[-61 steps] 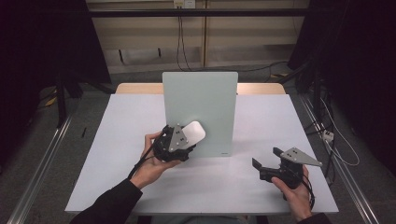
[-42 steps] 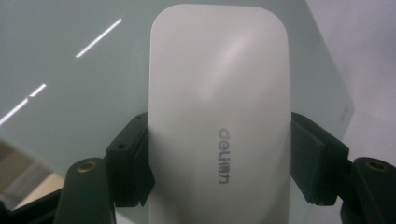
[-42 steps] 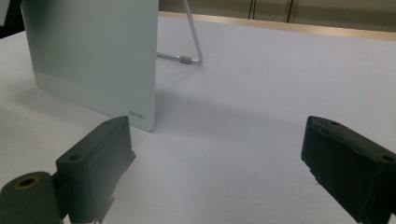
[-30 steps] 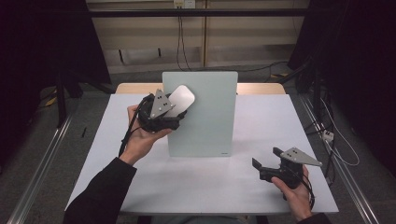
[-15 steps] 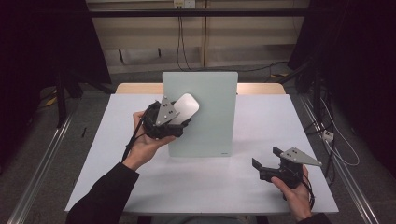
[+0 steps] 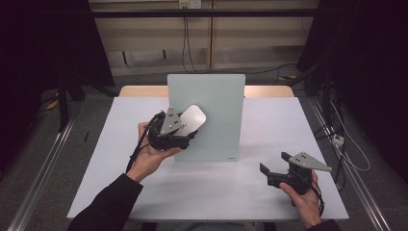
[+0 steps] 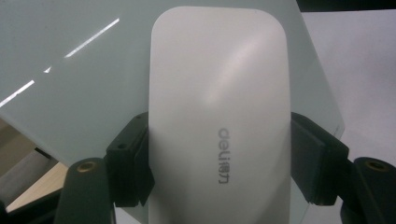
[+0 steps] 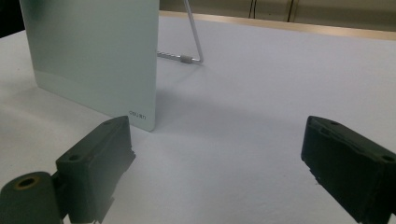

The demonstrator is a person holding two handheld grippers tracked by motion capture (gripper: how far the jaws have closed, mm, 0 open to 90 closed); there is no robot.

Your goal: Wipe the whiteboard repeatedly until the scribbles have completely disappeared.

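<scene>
A pale green glass board (image 6: 216, 96) stands upright in the middle of the white table (image 6: 269, 120). My left gripper (image 6: 185, 131) is shut on a white oblong eraser (image 6: 191, 119) marked "deli" and holds it flat against the board's left half. In the left gripper view the eraser (image 7: 219, 107) sits between the two black jaws of my left gripper (image 7: 219, 163), with the board (image 7: 70, 84) right behind it. My right gripper (image 6: 273, 162) rests open near the table's front right, nothing between its jaws. Its own view has my right gripper (image 8: 217, 172) facing the board's lower corner (image 8: 93, 51).
A thin wire stand (image 8: 194, 42) props the board from behind. Bare white table surface (image 8: 261, 93) lies to the right of the board. Dark curtains and floor rails surround the table.
My left gripper carried the eraser up and to the left over the board, then back down and to the right. The right gripper stayed put.
</scene>
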